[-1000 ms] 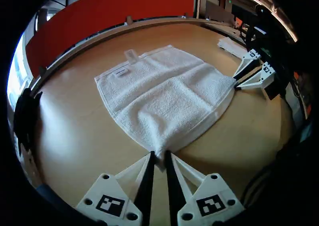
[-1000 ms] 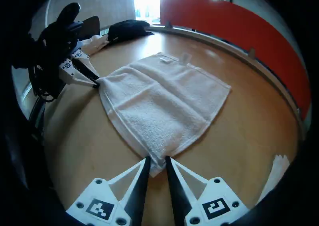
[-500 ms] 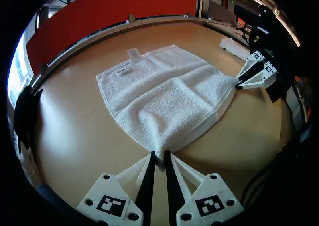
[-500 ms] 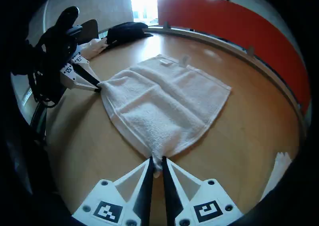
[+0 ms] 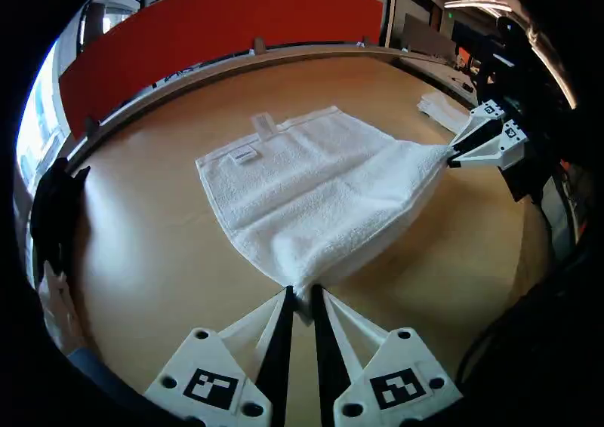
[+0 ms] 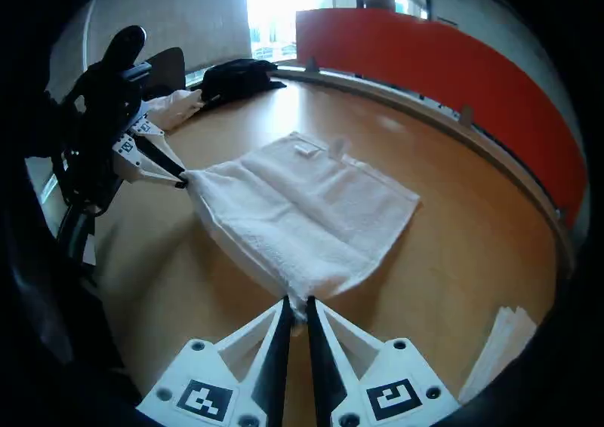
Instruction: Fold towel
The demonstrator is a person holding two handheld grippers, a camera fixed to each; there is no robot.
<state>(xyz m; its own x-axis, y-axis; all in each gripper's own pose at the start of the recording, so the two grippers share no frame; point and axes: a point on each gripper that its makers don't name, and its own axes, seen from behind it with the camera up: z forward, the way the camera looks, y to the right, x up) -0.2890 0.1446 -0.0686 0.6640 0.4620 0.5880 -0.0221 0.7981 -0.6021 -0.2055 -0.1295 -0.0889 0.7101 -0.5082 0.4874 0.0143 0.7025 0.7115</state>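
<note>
Fingers of the left gripper (image 5: 300, 300) pinch one near corner of the white towel (image 5: 317, 185), jaws nearly closed on the cloth. The right gripper (image 6: 296, 311) clamps the other near corner likewise. Both point forward, low over the wooden table (image 5: 151, 223). The towel's near edge is stretched between them, raised; its far edge rests on the table.

Light wooden table (image 5: 143, 223) with a curved edge, bordered on its far side by a red partition panel (image 5: 211, 19). A black bundle (image 6: 238, 76) lies below the bright window (image 6: 287, 8). A stack of folded white cloths (image 5: 442, 110) rests near the table's rim.
</note>
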